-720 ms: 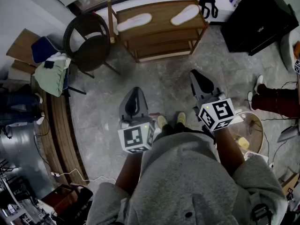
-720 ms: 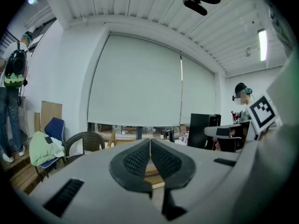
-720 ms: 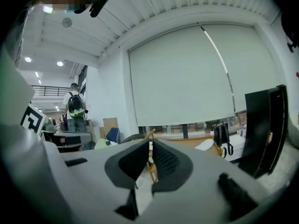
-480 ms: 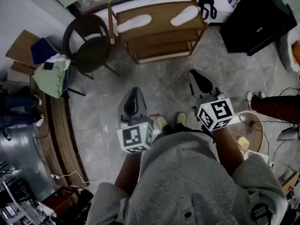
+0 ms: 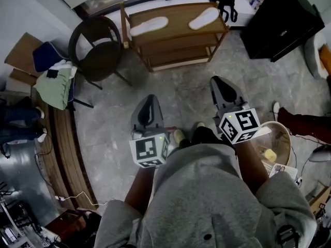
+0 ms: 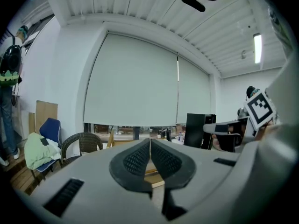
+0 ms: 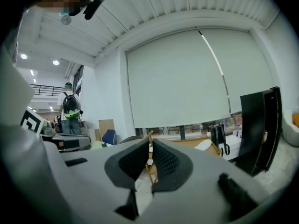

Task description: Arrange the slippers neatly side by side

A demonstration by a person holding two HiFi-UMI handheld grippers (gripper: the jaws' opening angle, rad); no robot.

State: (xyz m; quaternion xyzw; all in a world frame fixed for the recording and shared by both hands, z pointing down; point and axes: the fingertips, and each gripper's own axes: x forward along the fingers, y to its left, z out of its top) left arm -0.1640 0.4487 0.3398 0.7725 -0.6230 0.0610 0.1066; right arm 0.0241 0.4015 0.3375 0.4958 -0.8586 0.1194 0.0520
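Observation:
Two white slippers lie on top of a wooden shelf (image 5: 207, 35) at the far side of the floor: the left slipper (image 5: 148, 25) and the right slipper (image 5: 204, 17), well apart and angled differently. My left gripper (image 5: 149, 103) is held above the floor in front of the shelf, jaws shut and empty. My right gripper (image 5: 221, 85) is held level beside it, also shut with nothing between the pads. In the left gripper view the pads (image 6: 150, 160) meet in front of the shelf. The right gripper (image 7: 150, 160) view shows the right slipper (image 7: 203, 144) on the shelf top.
A dark wicker chair (image 5: 96, 48) stands left of the shelf, with a blue chair and green cloth (image 5: 56, 81) further left. A black cabinet (image 5: 287, 22) is at the right. A round basket (image 5: 276, 143) sits by my right side. A person's leg (image 5: 305, 123) shows at the right edge.
Both grippers have shifted only slightly. The person's leg at the right edge has moved down and right.

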